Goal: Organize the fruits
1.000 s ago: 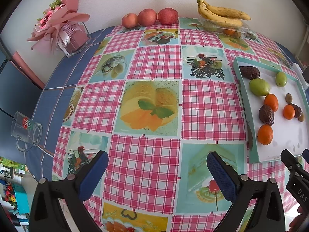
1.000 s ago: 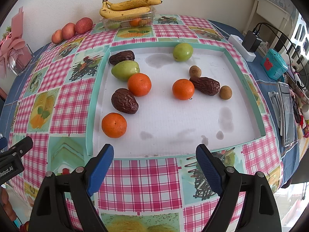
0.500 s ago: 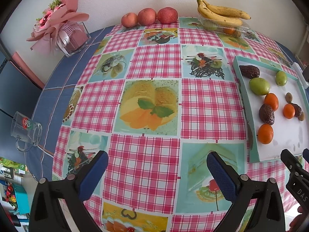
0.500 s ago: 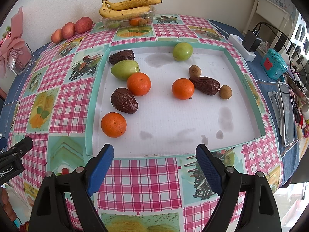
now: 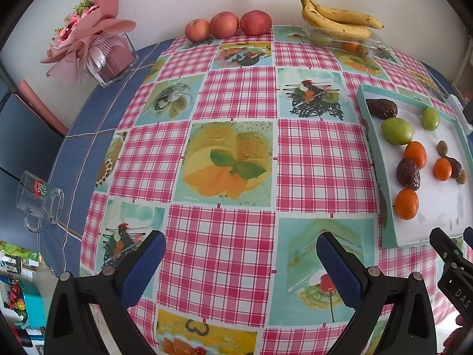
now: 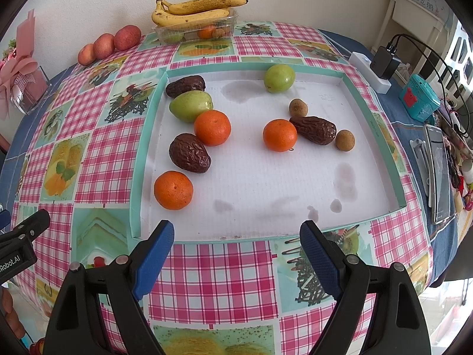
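Observation:
A teal-rimmed white tray (image 6: 369,109) holds loose fruit: three oranges, the nearest (image 6: 173,190) at its front left, three brown dates (image 6: 189,153), two green fruits (image 6: 190,105) and two small brown longans (image 6: 344,140). The tray shows at the right of the left wrist view (image 5: 373,136). My right gripper (image 6: 236,239) is open and empty, just short of the tray's near rim. My left gripper (image 5: 241,254) is open and empty over the checked tablecloth, left of the tray.
Bananas (image 6: 195,11) lie on a clear box of fruit at the back. Three apples (image 5: 227,25) sit by the wall. A pink bouquet (image 5: 94,38) and a glass mug (image 5: 38,204) stand at left. A power strip (image 6: 369,68), phone (image 6: 440,174) and clutter sit right.

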### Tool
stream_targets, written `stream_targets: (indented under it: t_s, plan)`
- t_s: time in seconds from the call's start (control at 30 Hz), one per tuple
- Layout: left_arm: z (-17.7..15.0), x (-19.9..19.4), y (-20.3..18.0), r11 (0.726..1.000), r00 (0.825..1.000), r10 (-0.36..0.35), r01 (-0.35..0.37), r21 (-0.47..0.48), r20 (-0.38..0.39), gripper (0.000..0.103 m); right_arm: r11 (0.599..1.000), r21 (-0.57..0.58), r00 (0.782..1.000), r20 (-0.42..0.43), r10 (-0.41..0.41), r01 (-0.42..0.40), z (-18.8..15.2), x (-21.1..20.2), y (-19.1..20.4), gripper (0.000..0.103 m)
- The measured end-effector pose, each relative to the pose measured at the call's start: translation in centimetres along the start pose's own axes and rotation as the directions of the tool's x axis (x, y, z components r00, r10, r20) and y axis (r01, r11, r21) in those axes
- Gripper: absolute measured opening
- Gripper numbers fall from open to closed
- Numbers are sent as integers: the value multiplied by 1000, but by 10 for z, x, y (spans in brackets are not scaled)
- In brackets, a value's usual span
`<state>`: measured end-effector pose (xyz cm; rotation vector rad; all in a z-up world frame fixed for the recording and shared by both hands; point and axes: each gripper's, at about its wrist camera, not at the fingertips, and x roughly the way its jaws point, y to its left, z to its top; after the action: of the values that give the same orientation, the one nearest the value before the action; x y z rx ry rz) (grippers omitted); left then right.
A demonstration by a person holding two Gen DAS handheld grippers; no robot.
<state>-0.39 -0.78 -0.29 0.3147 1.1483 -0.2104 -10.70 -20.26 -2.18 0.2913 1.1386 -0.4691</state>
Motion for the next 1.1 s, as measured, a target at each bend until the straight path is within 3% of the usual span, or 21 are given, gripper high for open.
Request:
stream_targets:
  t_s: [1.1]
  plan:
    - [-1,2,0,1000,1000,-6,6,17,-7,103,1000,-2,1000,-1,0,0,0,0,0,87]
